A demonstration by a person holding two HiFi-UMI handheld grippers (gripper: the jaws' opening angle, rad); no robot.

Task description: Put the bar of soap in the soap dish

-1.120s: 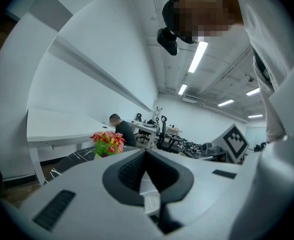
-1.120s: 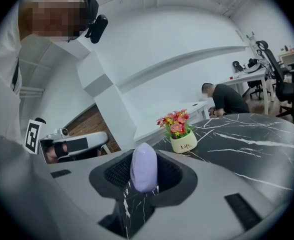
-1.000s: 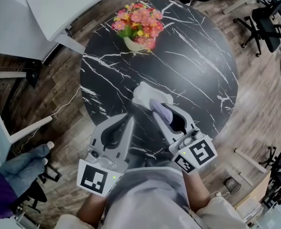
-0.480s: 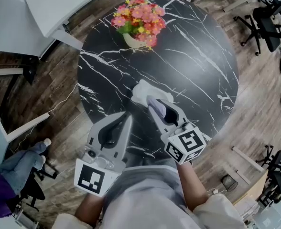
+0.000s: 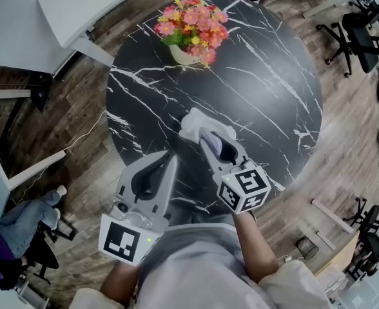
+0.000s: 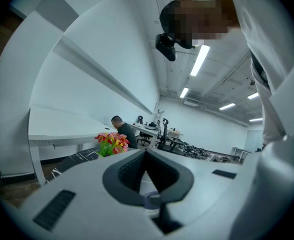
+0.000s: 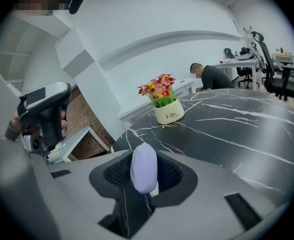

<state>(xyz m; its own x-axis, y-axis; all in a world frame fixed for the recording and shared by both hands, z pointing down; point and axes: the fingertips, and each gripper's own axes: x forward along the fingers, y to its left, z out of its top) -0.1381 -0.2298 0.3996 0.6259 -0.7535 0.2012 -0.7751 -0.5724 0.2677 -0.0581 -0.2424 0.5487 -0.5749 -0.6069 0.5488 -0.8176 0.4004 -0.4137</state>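
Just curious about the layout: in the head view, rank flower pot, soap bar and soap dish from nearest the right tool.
1. Soap bar, clamped in the right tool.
2. Soap dish, just beyond its tip.
3. Flower pot, far side of the table.

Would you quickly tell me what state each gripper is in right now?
Left gripper: jaws shut, nothing held.
Right gripper: jaws closed on the lilac bar of soap.

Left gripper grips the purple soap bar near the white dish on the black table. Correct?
No: the right gripper holds the soap bar, as the right gripper view shows. The left gripper is shut and empty. The rest stands.
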